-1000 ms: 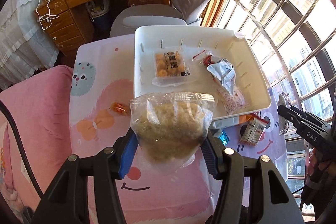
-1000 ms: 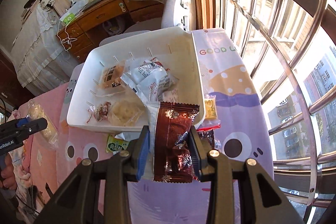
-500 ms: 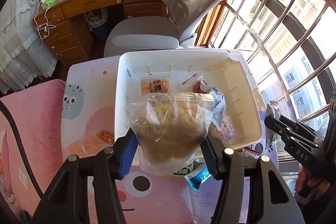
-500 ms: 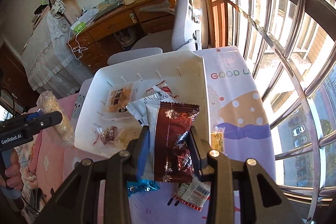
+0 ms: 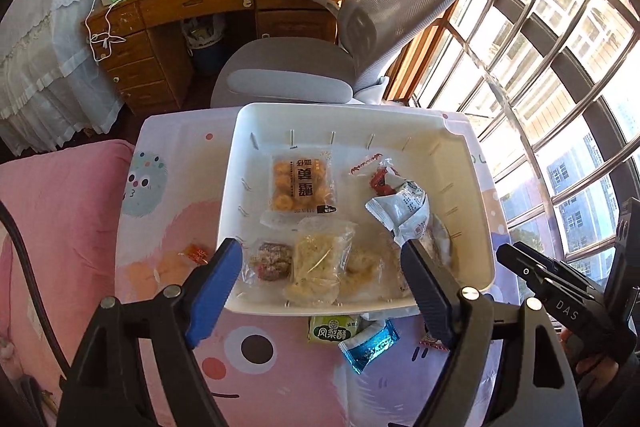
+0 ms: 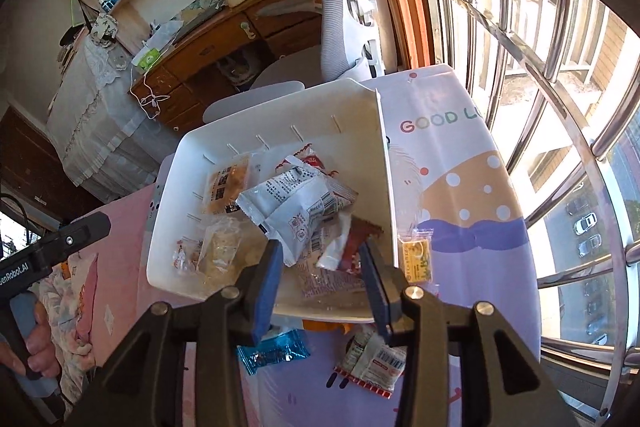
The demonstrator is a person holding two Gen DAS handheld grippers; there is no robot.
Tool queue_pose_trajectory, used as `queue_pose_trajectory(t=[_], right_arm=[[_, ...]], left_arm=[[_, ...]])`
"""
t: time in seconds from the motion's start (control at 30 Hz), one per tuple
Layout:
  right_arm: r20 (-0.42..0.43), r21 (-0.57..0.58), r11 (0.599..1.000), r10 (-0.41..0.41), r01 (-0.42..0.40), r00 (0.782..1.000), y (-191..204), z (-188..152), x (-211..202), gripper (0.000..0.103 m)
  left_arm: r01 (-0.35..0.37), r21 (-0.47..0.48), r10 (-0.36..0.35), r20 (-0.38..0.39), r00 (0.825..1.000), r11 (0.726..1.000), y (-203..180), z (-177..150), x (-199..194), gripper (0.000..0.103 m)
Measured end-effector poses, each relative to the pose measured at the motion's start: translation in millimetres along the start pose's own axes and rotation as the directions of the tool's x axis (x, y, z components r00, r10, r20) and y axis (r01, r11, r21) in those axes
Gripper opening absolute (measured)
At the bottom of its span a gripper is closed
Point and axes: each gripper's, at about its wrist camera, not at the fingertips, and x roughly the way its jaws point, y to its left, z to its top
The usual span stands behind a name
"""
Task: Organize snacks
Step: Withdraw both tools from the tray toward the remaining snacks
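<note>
A white bin (image 5: 472,163) (image 6: 172,195) on the table holds several snack packs. The clear bag of pale crumbly snack (image 5: 318,267) lies in the bin's near part, beside an orange cookie pack (image 5: 302,185) and a white-grey packet (image 5: 404,213) (image 6: 296,207). The dark red wrapper (image 6: 356,243) lies in the bin's near right corner. My left gripper (image 5: 320,279) is open and empty over the bin's near rim. My right gripper (image 6: 320,279) is open and empty over the near right corner.
Loose snacks lie on the cartoon tablecloth in front of the bin: a green pack (image 5: 332,331), a blue wrapper (image 5: 370,345) (image 6: 272,349), a white-red packet (image 6: 374,363), a yellow pack (image 6: 416,259), an orange candy (image 5: 196,253). A grey office chair (image 5: 320,67) stands behind the table; window bars stand on the right.
Both grippers opened. The clear bag dropped from the left gripper into the bin. The dark red wrapper dropped from the right gripper into the bin's near right corner.
</note>
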Motion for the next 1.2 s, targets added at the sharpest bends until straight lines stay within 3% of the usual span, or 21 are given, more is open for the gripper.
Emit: queue_pose_trajectory(t=[0.37,0.7,0.9,1.2], right_arm=[[-0.056,0.123,0.991,0.067,-0.060,0.996,-11.2,-13.3,-2.0,0.043],[-0.136,0.282,0.955,0.129,-0.087,0.982,-15.8,-30.0,-0.4,0.043],[-0.199,0.396,0.916,0.153,-0.064,0.968,-19.8,-46.5,9.8,0.043],[-0.258,0.562,0.827,0.144,0.027,0.955,-15.5,-79.0,25.8,0.043]], left_arm=[[-0.057,-0.073,0.055,-0.022,0.998,0.996,26.2,-36.1,-20.6,0.081],[-0.127,-0.128,0.122,-0.048,0.991,0.984,63.2,-67.0,-25.8,0.081],[-0.144,-0.117,0.142,-0.021,0.990,0.983,82.6,-77.6,-24.5,0.081],[-0.085,-0.034,0.087,0.066,0.994,0.996,111.2,-85.6,-17.1,0.081]])
